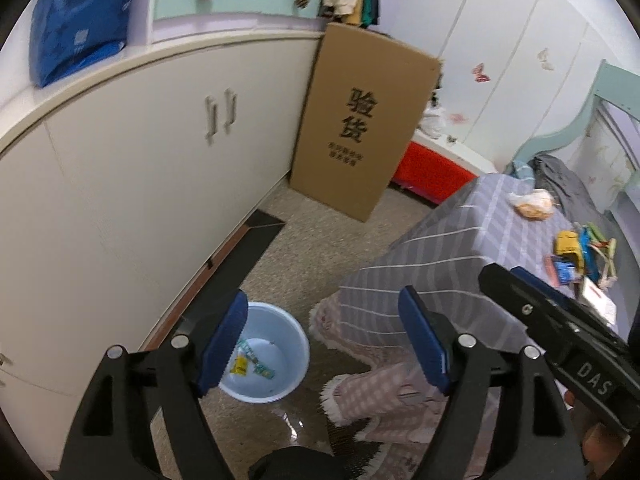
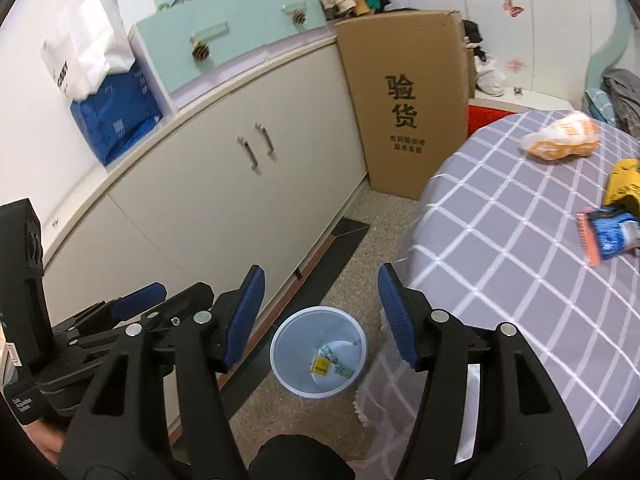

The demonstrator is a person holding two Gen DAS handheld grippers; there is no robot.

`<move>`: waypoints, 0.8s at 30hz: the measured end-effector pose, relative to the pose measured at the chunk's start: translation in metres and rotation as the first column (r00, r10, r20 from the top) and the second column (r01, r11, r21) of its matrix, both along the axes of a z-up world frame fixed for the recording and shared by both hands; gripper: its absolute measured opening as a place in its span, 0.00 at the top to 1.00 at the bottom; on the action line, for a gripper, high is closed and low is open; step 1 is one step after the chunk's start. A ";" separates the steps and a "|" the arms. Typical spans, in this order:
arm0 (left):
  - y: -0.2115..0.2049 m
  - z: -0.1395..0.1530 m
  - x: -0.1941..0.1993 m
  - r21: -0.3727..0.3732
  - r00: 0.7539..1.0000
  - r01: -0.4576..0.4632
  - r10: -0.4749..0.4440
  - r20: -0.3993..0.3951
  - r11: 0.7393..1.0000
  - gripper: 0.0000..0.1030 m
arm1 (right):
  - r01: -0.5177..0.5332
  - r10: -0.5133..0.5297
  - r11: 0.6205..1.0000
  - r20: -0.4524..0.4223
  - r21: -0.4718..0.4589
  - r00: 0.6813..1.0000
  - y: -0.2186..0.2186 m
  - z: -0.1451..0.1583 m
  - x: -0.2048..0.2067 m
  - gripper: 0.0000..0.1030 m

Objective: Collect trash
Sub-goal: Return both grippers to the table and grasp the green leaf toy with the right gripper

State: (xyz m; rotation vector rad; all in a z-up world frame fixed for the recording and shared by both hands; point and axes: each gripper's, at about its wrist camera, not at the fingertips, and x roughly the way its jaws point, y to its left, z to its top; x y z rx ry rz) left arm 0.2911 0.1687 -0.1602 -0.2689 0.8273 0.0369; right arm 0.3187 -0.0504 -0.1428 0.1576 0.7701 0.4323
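Jaws: both my left gripper (image 1: 322, 340) and right gripper (image 2: 322, 316) stand wide open, empty.
Remaining wrappers (image 2: 612, 232) on the worktop (image 2: 500, 240) look light, crinkly, slippery; I pinch across a flat edge.

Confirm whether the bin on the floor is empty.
No, the bin already holds a few wrappers, a yellow one among them.

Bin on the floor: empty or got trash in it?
Not empty: the pale blue bin holds a few wrappers on its bottom, mostly unfilled.
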 end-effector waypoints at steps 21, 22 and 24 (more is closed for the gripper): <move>-0.178 0.046 0.009 0.090 0.952 0.293 -0.299 0.061 0.952 0.25 | 0.332 -0.341 0.935 0.066 0.124 0.938 -0.214 0.036 -0.045 0.38; -0.190 0.048 0.014 0.095 0.948 0.306 -0.313 0.060 0.947 0.25 | 0.355 -0.366 0.926 0.070 0.129 0.928 -0.228 0.038 -0.045 0.37; -0.202 0.050 0.020 0.097 0.943 0.320 -0.326 0.060 0.943 0.25 | 0.386 -0.398 0.913 0.076 0.132 0.914 -0.246 0.042 -0.044 0.37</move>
